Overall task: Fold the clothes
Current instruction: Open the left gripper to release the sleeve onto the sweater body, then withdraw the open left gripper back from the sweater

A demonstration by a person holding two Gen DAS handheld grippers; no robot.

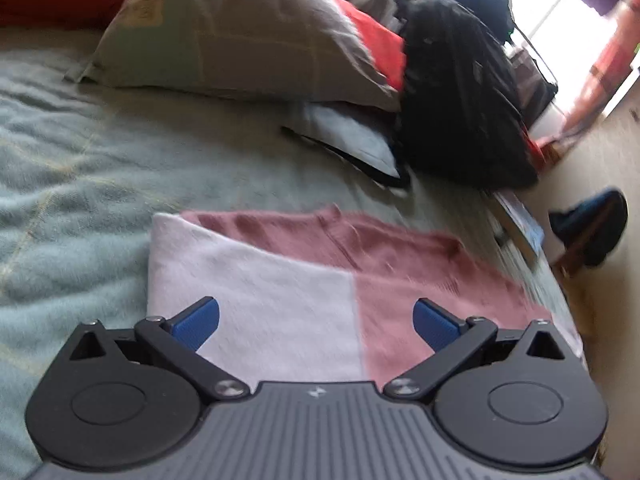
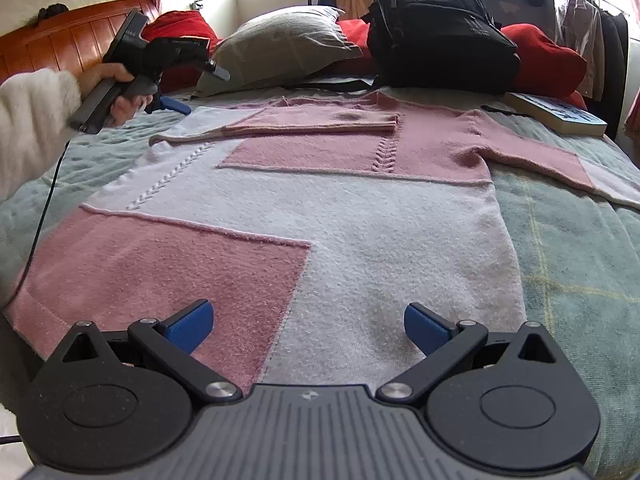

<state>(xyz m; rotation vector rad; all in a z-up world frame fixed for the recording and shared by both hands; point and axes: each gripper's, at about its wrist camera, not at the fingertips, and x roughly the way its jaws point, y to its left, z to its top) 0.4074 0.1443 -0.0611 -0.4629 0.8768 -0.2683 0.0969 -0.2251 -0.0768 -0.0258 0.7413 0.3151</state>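
A pink and white knit sweater (image 2: pixel 360 216) lies flat on the green blanket (image 2: pixel 568 248), hem toward me. One sleeve (image 2: pixel 312 122) is folded across the chest. The other sleeve (image 2: pixel 560 164) stretches out to the right. My right gripper (image 2: pixel 308 326) is open just above the hem, with nothing between its blue pads (image 2: pixel 190 326). A hand holds my left gripper (image 2: pixel 198 90) at the far left of the sweater, near the folded sleeve's white cuff. In the left wrist view that gripper (image 1: pixel 316 322) is open over the sweater (image 1: pixel 320 280), holding nothing.
A grey pillow (image 2: pixel 280 44), a black backpack (image 2: pixel 436 36) and red bedding (image 2: pixel 540 60) line the head of the bed. A book (image 2: pixel 556 116) lies at the right edge. A wooden headboard (image 2: pixel 60 48) stands at the back left. The left wrist view shows the floor (image 1: pixel 608 152) past the bed's edge.
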